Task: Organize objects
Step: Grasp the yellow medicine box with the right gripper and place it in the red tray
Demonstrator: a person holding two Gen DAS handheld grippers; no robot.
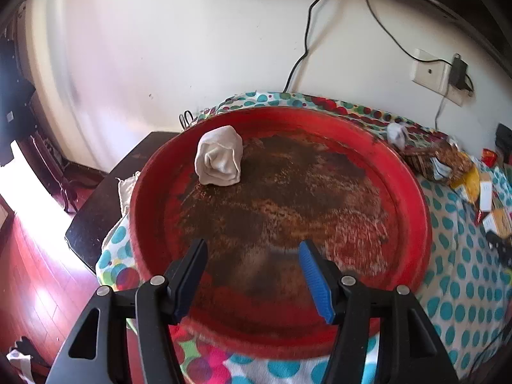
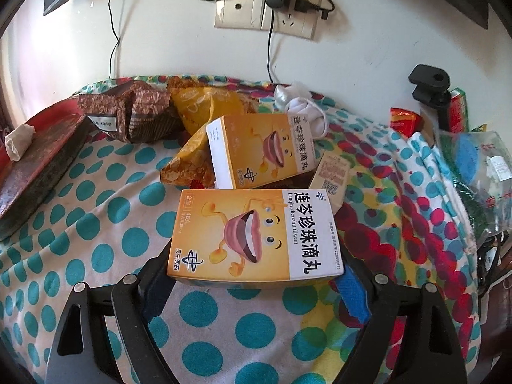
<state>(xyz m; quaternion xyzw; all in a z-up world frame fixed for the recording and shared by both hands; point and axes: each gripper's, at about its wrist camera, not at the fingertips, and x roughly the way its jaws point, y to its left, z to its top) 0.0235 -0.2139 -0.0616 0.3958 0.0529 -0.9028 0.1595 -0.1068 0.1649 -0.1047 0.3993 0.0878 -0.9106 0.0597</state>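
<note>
A spotted cloth [image 2: 96, 256] is covering the table. A rolled sock [image 1: 219, 156] is sitting in the red tray [image 1: 412, 192], under the wide, empty left gripper [image 1: 252, 275]. A yellow box [image 2: 252, 233] is being held by the right gripper [image 2: 256, 275]. The box could be dropped if it is squeezed too softly.

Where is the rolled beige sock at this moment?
In the left wrist view the rolled beige sock lies inside the red tray, near its far-left rim, ahead of the open left gripper.
</note>
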